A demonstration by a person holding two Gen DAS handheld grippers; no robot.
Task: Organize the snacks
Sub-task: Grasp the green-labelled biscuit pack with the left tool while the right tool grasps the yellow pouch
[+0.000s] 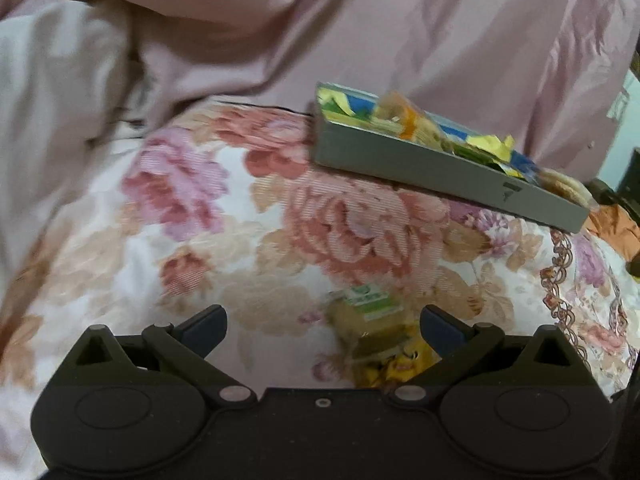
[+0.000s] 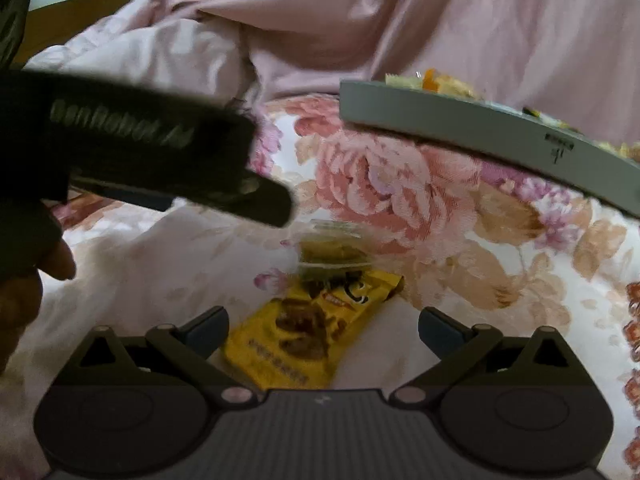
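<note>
Through the left wrist camera we see the left gripper (image 1: 323, 322) with its fingers spread wide and nothing between them, hovering over a floral bedcover (image 1: 224, 216); a clear snack packet with a green label (image 1: 366, 312) lies just ahead, nearer the right finger, overlapping a yellow snack packet (image 1: 394, 368); farther back on the right a grey tray (image 1: 432, 164) sits on the cover, filled with mixed wrapped snacks (image 1: 420, 124), against rumpled pink bedding (image 1: 360, 28). Through the right wrist camera we see the right gripper (image 2: 323, 324), likewise spread apart and empty; the yellow snack packet (image 2: 288, 344) lies between its fingers on the cover, its far end under the clear packet (image 2: 332, 248); the left gripper's dark body (image 2: 152, 148), held by a hand (image 2: 24, 280), reaches in from the left above them; the grey tray (image 2: 460, 124) stands beyond on the right; both views are blurred.
</note>
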